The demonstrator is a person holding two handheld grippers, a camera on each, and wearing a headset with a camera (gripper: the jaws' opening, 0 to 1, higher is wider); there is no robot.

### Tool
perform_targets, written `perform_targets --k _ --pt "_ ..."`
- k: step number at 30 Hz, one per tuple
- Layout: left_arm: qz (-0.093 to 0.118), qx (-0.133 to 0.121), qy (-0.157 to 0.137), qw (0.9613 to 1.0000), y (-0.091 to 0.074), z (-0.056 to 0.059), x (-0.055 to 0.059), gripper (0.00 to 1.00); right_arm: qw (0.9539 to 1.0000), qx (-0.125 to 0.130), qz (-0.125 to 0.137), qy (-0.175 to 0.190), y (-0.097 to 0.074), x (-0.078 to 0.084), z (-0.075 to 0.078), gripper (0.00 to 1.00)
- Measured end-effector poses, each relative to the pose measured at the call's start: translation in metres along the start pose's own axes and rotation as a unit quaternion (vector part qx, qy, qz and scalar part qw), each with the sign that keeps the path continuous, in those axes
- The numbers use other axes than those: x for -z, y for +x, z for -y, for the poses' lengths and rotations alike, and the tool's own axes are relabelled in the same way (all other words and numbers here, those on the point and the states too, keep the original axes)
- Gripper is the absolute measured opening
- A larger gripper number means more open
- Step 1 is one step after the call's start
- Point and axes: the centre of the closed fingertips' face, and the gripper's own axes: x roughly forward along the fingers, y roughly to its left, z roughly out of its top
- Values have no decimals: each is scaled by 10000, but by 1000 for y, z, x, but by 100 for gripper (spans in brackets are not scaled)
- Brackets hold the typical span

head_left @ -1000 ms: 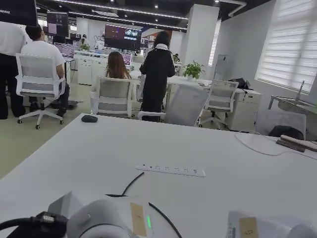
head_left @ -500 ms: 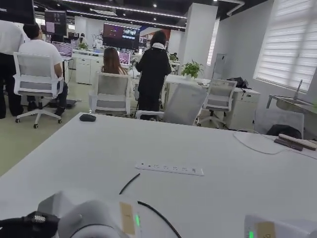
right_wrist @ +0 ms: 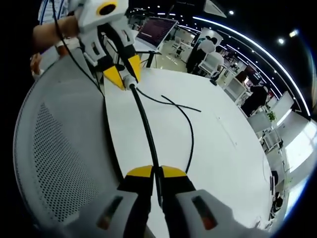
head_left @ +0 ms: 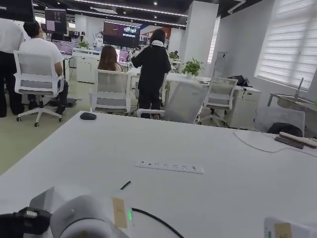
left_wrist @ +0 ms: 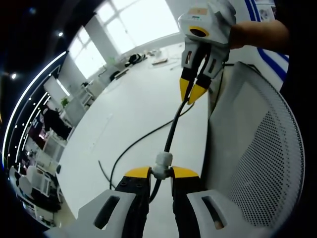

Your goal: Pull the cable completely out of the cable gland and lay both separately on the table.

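Since earlier, cable [head_left: 125,185] tail slid down-frame; our left gripper [left_wrist: 154,172] clamps cable gland [left_wrist: 162,163], right gripper [right_wrist: 154,171] pinches limp cable; we'd regrip nearer gland.

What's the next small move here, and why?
Probably draw the right gripper farther from the left gripper: the cable runs straight between them, the left fingers clamp the cable gland, and more cable trails out behind it.

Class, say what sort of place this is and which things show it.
Most likely an open-plan office: swivel chairs, a large wall screen, and a white table with a power strip.
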Motion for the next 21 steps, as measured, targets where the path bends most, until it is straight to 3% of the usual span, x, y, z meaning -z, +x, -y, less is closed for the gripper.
perform_targets --k 17,21 --pt "-54 -11 12 10000 -3 1 0 16 9976 43 -544 432 6 45 11 4" --pt "-49 2 74 10000 -5 3 -1 16 9971 -108 -555 518 5 46 5 5"
